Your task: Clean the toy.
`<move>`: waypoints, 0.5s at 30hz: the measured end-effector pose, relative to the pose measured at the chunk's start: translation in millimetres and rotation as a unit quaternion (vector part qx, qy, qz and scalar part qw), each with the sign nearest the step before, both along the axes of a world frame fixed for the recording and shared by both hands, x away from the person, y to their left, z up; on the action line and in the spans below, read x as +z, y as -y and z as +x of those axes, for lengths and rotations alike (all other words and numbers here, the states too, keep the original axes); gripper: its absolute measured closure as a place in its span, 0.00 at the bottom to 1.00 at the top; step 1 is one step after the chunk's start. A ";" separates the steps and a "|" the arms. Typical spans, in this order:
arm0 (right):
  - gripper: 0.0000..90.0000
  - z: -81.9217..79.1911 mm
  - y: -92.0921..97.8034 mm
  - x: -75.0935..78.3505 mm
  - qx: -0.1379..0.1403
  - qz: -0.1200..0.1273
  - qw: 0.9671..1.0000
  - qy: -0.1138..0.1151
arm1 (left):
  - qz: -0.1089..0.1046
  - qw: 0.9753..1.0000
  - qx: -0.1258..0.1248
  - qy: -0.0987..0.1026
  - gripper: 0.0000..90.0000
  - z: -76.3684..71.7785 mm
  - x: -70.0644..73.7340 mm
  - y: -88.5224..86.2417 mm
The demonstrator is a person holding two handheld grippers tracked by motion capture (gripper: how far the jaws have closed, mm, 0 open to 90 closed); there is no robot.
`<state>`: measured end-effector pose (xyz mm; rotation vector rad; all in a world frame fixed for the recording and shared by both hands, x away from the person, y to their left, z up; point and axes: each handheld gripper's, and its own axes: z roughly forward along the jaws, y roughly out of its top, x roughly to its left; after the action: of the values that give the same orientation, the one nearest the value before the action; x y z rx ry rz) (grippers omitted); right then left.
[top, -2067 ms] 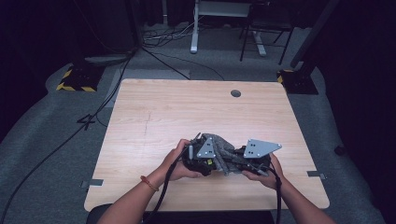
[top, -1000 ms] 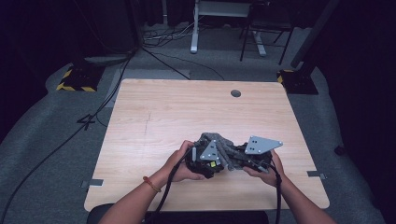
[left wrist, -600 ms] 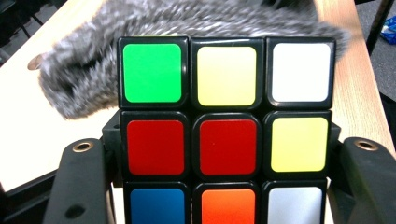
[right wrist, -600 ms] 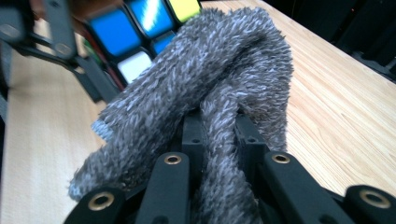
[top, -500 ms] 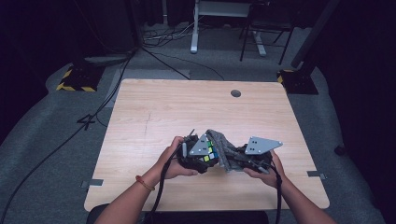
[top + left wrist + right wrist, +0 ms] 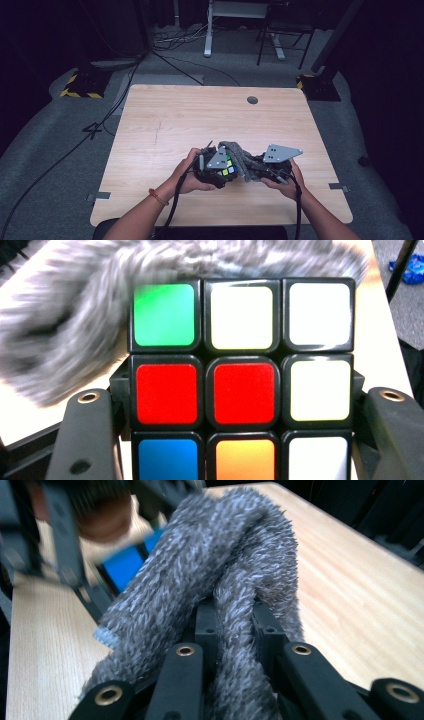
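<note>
holding two things at once, you are near the front edge of the wooden table point(image 6: 165, 130). your left gripper point(image 6: 216, 167) has a puzzle cube point(image 6: 242, 375) squeezed between its two black jaws, one jaw on each side of it. in the left gripper view you see the cube's face close up: green and white squares on top, red in the middle, blue and orange below. your right gripper point(image 6: 272, 167) is pinching a fuzzy grey cloth point(image 6: 230, 580). in the right gripper view the cloth runs up between the jaws, and they press in on it.

from the high view, the cloth point(image 6: 245, 160) arches up from the right gripper and leans over the cube point(image 6: 227, 166). i cannot tell if it is touching the cube or just beside it.

this looks like the wiping step: the cloth is going to rub the cube clean. it seems to be at the start or the middle of it.

for the next move, keep the left jaws tight so the cube does not slip. bring the cloth down onto a face and slide it softly across. do not push too hard, or the cube may twist in the jaws.
</note>
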<state>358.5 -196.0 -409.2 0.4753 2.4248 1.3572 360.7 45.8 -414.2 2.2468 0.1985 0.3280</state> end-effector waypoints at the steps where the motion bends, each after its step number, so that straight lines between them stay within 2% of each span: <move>1: 0.87 1.4 0.3 -2.1 -0.002 -0.004 1.000 -0.004 | -0.006 1.000 0.005 0.006 0.37 -0.3 2.1 -3.2; 2: 0.87 1.4 0.3 -2.1 -0.002 -0.004 1.000 -0.004 | -0.006 1.000 0.005 0.006 0.37 -0.3 2.1 -3.2; 3: 0.87 3.2 -0.5 -5.8 -0.006 -0.018 1.000 -0.006 | -0.015 1.000 0.007 0.002 0.37 0.1 4.5 -6.8; 4: 0.87 4.1 -0.7 -7.3 -0.003 -0.016 1.000 -0.011 | -0.034 0.999 0.007 -0.003 0.37 1.3 8.4 -12.9; 7: 0.87 4.1 -3.4 -9.2 0.005 -0.014 1.000 -0.019 | -0.035 0.999 0.004 0.009 0.37 -0.9 10.0 -15.7; 11: 0.87 1.3 -5.5 -8.7 0.027 0.006 0.999 -0.028 | -0.032 0.999 -0.001 0.007 0.37 -1.6 7.0 -13.7; 13: 0.87 0.3 -5.3 -7.9 0.028 0.004 0.999 -0.026 | -0.029 1.000 -0.003 0.007 0.37 -1.6 6.2 -13.3; 15: 0.87 0.4 -1.6 -6.2 0.033 0.018 0.999 -0.030 | -0.025 1.000 -0.005 0.009 0.37 -0.7 4.7 -13.2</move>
<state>358.9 -194.4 -415.5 0.4564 2.4884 1.4363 360.0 58.9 -409.5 2.1948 0.1842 0.3338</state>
